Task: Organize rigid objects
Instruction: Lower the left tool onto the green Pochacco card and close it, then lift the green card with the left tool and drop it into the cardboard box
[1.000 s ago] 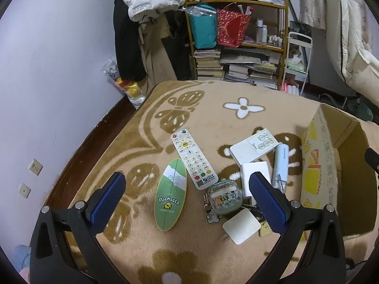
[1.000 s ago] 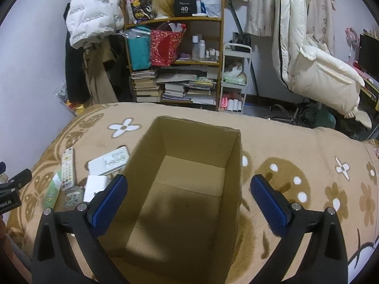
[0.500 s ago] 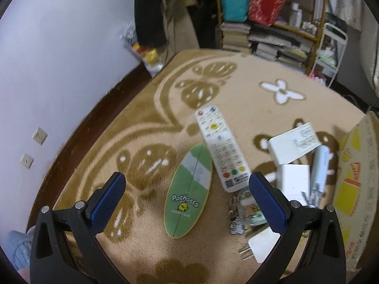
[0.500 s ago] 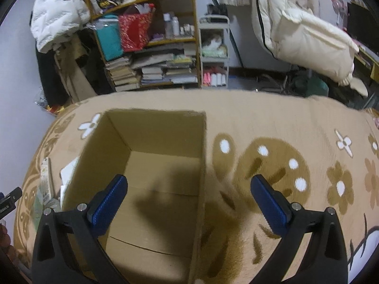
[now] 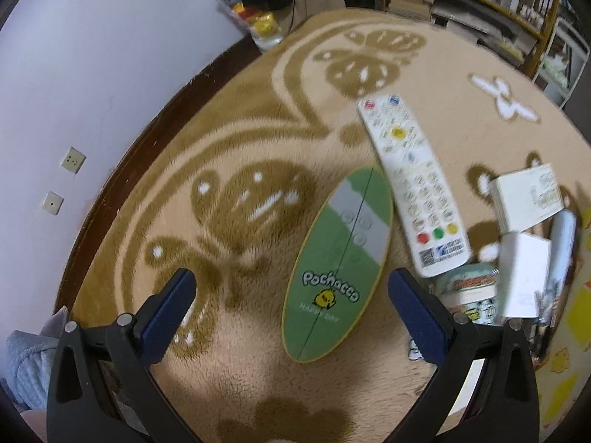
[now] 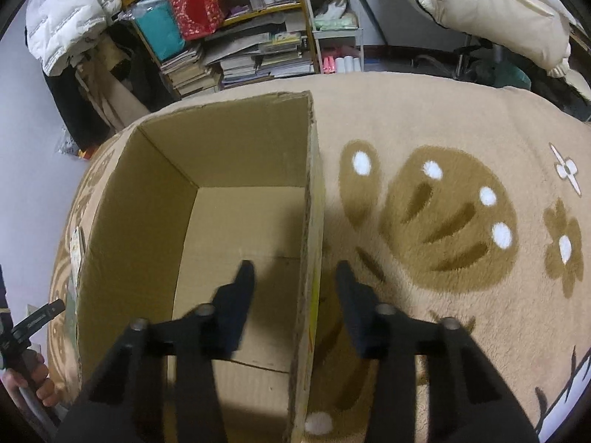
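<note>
Blanket: a tan plush blanket (image 5: 258, 118) with brown butterfly and flower patterns carries everything.
Cardboard box: the open cardboard box (image 6: 207, 140) stands on the blanket with nothing visible inside; it serves as landmark for the rest.
Right gripper: the right gripper (image 6: 293, 277) straddles the box's right wall near its front corner, one finger inside, one outside, jaws narrowed around the wall but, as far as the blurred view shows, not pressing on it.
Left gripper: the left gripper (image 5: 291, 289) hovers left of the box over the blanket, jaws spread wide and holding nothing.
Remote control: a white remote control (image 5: 412, 184) lies flat, well left of the box, beyond the case.
Pochacco case: a green oval Pochacco case (image 5: 338, 262) lies just beside the remote, on the side away from the box, partly between the left fingers.
White boxes: two white boxes (image 5: 526, 199) sit close to the box's left wall.
Round tin: a small round tin (image 5: 471, 291) lies between the remote's near end and the box.
</note>
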